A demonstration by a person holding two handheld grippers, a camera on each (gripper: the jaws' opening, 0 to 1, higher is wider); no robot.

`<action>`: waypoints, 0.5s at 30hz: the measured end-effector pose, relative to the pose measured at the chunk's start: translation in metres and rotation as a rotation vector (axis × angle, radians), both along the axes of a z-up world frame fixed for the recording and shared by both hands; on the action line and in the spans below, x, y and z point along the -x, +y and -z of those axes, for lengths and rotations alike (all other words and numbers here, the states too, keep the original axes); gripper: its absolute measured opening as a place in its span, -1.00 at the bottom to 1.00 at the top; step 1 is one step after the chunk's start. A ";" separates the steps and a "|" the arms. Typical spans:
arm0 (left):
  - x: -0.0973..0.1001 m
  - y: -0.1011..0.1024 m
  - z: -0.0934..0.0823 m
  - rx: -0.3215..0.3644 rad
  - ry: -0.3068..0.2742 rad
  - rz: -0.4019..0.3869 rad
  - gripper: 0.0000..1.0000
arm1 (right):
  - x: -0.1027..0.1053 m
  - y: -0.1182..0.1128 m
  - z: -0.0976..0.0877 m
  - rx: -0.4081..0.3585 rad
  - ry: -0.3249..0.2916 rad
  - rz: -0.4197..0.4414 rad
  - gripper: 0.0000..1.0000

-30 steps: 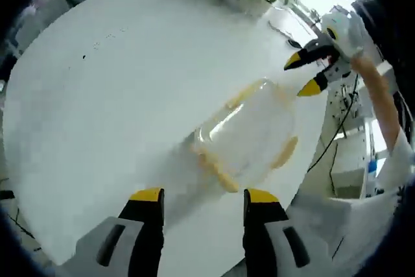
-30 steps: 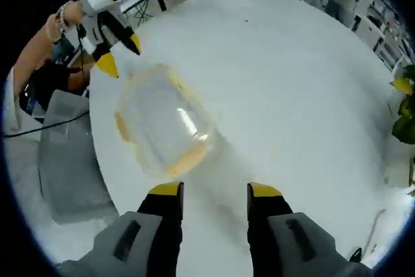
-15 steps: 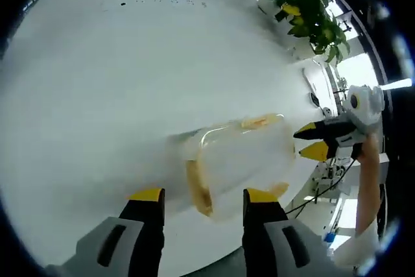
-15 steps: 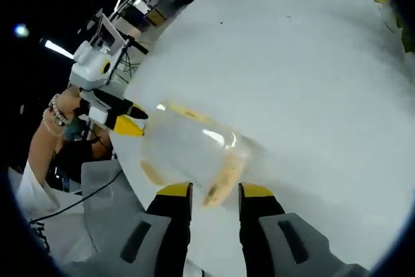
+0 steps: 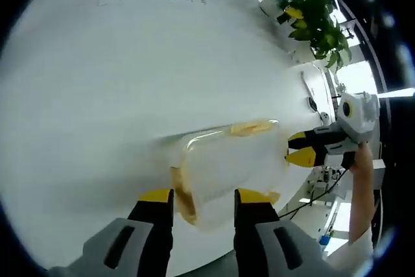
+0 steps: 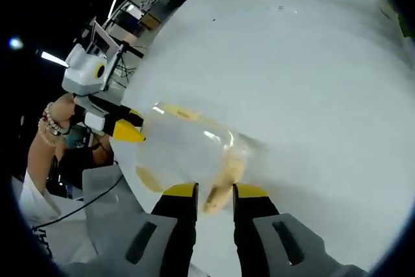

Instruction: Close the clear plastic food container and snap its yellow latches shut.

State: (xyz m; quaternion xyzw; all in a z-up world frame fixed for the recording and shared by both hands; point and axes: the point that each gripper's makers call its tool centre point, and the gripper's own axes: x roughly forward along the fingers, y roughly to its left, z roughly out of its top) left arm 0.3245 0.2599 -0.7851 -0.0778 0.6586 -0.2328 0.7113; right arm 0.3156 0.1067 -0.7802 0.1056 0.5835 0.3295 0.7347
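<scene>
1. The clear rectangular plastic food container [image 5: 227, 170] [image 6: 185, 154] with yellow latches lies on the round white table [image 5: 130, 76] [image 6: 311, 76], near its edge.
2. My left gripper [image 5: 203, 196] [image 6: 123, 126] holds its yellow-tipped jaws apart at one short end, by a yellow latch [image 5: 185, 202].
3. My right gripper [image 6: 214, 191] [image 5: 299, 149] sits at the opposite end, jaws narrowly parted around another yellow latch [image 6: 220, 186]; whether they pinch it, I cannot tell.
4. A green potted plant [image 5: 311, 17] stands at the table's far side.

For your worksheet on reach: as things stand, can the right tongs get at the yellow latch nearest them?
Probably yes. The right tongs already flank the yellow latch on the clear container, nothing between.
</scene>
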 end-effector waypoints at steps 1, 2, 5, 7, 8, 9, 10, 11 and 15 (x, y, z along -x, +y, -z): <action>0.001 0.000 0.001 -0.003 0.002 0.004 -0.46 | 0.000 0.000 0.000 0.002 -0.002 -0.003 -0.65; 0.000 -0.003 0.001 0.002 0.015 -0.012 -0.42 | 0.000 0.000 0.000 0.003 -0.006 -0.008 -0.65; 0.002 -0.005 0.000 -0.018 0.013 0.007 -0.40 | -0.001 0.000 0.000 0.001 -0.007 -0.011 -0.66; 0.002 -0.006 0.000 -0.033 0.005 0.036 -0.39 | -0.001 -0.001 0.001 -0.003 -0.007 -0.012 -0.67; 0.003 -0.007 0.000 -0.034 0.009 0.029 -0.38 | -0.001 -0.001 0.001 -0.006 -0.006 -0.006 -0.67; 0.005 -0.007 0.000 -0.037 0.009 0.033 -0.39 | 0.000 -0.001 0.000 -0.008 -0.007 -0.005 -0.68; 0.004 -0.006 0.000 -0.037 0.009 0.034 -0.39 | 0.000 -0.001 0.000 -0.009 -0.007 -0.002 -0.68; 0.004 -0.005 0.001 -0.035 0.011 0.033 -0.39 | 0.001 -0.001 0.000 -0.010 -0.005 -0.002 -0.69; 0.001 -0.004 0.002 -0.033 0.013 0.036 -0.41 | 0.001 -0.001 0.000 -0.015 0.005 0.004 -0.70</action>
